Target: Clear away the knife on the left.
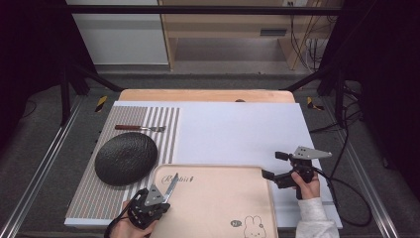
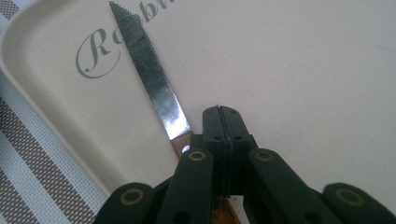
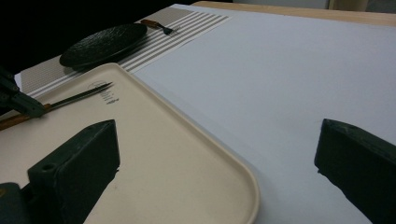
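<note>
Serrated wooden-handled knife, blade over beige tray, handle clamped

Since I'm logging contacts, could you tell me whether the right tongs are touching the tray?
Cannot tell. In the right gripper view the open right tongs straddle the tray corner, but no clear contact or gap shows; the high view is too coarse.

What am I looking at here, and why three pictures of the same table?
No robot here: a person holds a hand tool, a gripper, in each hand. The high view looks down on the table from above. The other two come from cameras riding on each gripper, looking along its black jaws. On the table lie a striped mat, a black plate, a fork and a beige tray. The left gripper is shut on the wooden handle of a knife, whose serrated blade lies over the tray. The right gripper is open and holds nothing, beside the tray's right edge.
</note>
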`<move>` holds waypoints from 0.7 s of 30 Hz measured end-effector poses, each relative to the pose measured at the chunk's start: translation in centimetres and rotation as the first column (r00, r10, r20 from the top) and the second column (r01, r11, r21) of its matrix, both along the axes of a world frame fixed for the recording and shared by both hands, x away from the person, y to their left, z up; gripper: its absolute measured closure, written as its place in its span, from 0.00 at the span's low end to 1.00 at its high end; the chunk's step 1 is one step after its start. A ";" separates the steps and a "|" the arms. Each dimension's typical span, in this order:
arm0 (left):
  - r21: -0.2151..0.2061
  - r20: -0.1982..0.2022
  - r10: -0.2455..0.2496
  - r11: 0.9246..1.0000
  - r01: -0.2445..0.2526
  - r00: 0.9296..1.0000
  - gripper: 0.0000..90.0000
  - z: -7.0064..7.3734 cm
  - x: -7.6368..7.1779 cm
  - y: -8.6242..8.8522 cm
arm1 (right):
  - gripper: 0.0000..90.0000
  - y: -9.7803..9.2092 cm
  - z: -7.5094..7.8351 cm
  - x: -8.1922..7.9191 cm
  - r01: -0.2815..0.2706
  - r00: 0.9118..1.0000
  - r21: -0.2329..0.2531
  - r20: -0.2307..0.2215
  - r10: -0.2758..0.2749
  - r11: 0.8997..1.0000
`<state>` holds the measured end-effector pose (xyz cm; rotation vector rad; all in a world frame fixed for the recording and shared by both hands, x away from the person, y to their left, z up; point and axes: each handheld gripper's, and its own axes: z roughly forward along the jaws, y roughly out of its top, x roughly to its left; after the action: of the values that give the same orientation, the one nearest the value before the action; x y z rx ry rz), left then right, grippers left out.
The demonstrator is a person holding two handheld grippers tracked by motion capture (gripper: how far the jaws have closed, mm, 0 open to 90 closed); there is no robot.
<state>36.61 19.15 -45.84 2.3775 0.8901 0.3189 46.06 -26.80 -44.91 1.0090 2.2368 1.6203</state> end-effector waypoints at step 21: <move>0.020 0.026 0.095 0.995 -0.096 0.995 1.00 0.2 -0.1 1.2 | 0.00 0.0 0.0 0.0 0.000 1.000 0.000 0.000 0.000 1.000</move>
<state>36.53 20.38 -45.61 2.3492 0.9954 0.3967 46.05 -26.80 -44.91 1.0091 2.2363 1.6209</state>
